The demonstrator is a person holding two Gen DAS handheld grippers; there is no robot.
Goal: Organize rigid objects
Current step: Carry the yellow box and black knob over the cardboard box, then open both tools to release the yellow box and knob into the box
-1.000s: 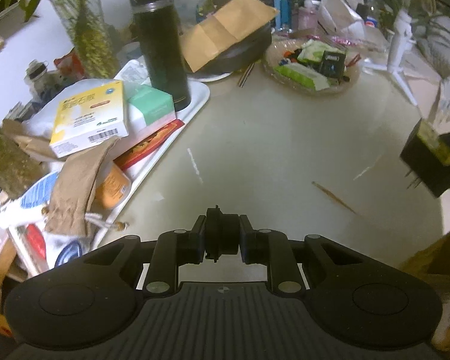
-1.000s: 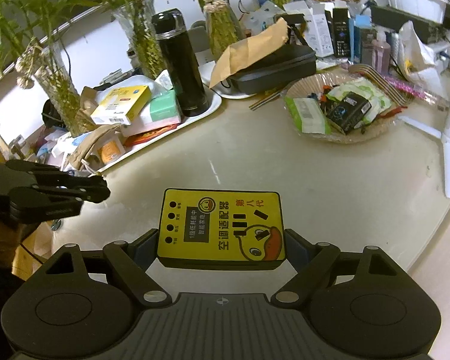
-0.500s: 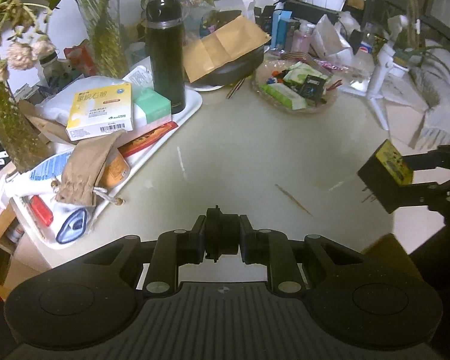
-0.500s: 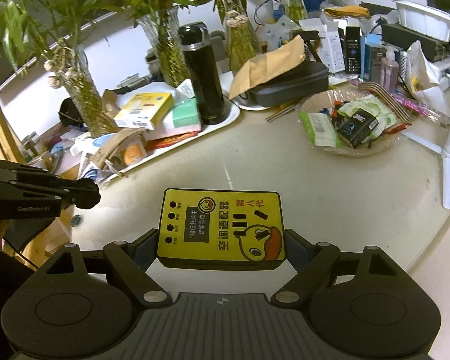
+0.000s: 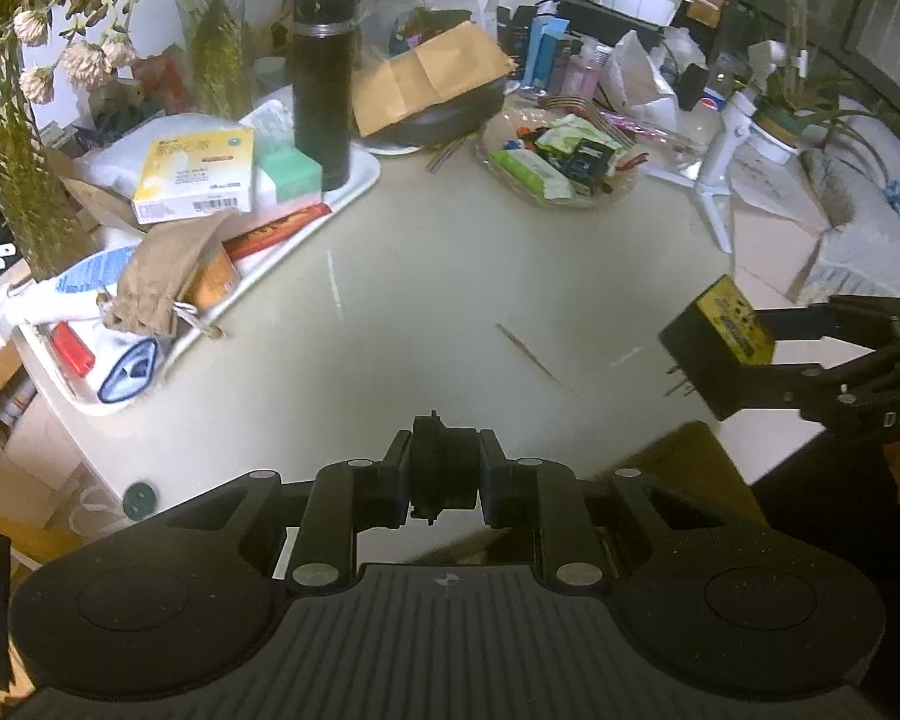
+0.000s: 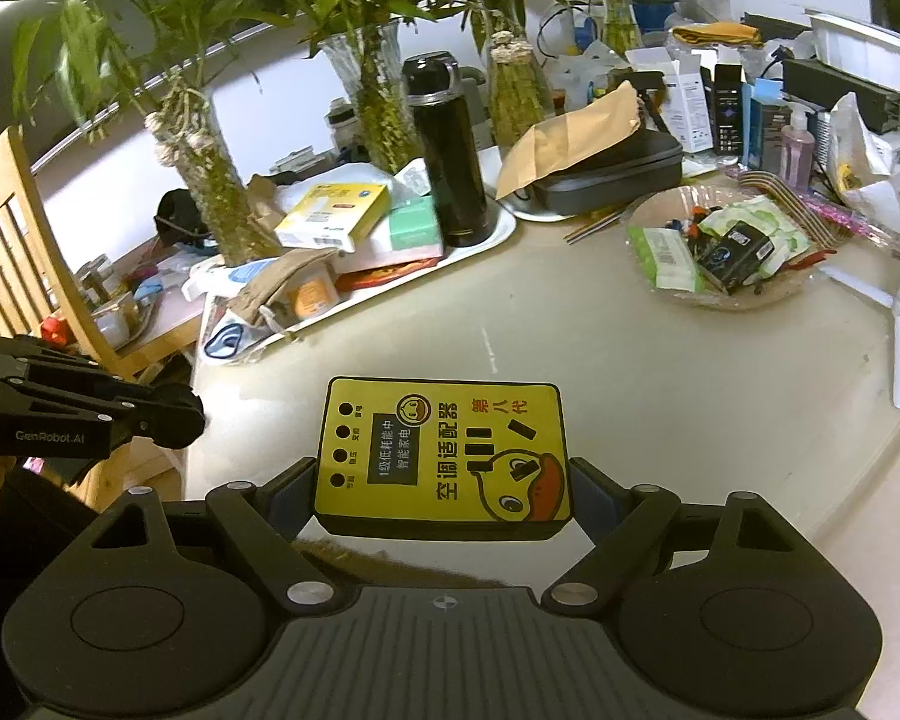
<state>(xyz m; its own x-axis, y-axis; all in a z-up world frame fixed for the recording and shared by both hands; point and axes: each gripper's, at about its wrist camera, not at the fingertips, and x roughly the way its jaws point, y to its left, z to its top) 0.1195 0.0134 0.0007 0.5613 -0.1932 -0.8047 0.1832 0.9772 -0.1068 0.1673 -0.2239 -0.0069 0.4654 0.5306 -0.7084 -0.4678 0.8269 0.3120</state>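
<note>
My left gripper (image 5: pixel 447 475) is shut on a small black round part (image 5: pixel 443 456), held above the near edge of the pale round table (image 5: pixel 450 276). My right gripper (image 6: pixel 444 495) is shut on a black adapter box with a yellow duck label (image 6: pixel 444 450), also above the table's near edge. In the left wrist view that adapter box (image 5: pixel 711 354) hangs at the right with its metal prongs pointing left, in the right gripper (image 5: pixel 750 360). The left gripper (image 6: pixel 177 420) shows at the left edge of the right wrist view.
A white tray (image 5: pixel 354 192) at the back left holds boxes, a cloth pouch and a black flask (image 5: pixel 323 84). Behind are plant vases (image 6: pixel 384 96), a black case under a brown envelope (image 6: pixel 606 162), a glass dish of packets (image 6: pixel 720 252) and a white tripod (image 5: pixel 720 174). A wooden chair (image 6: pixel 12 252) stands left.
Both grippers have risen and drawn back from the table, so more of it and the room shows. Each keeps its hold as before.
</note>
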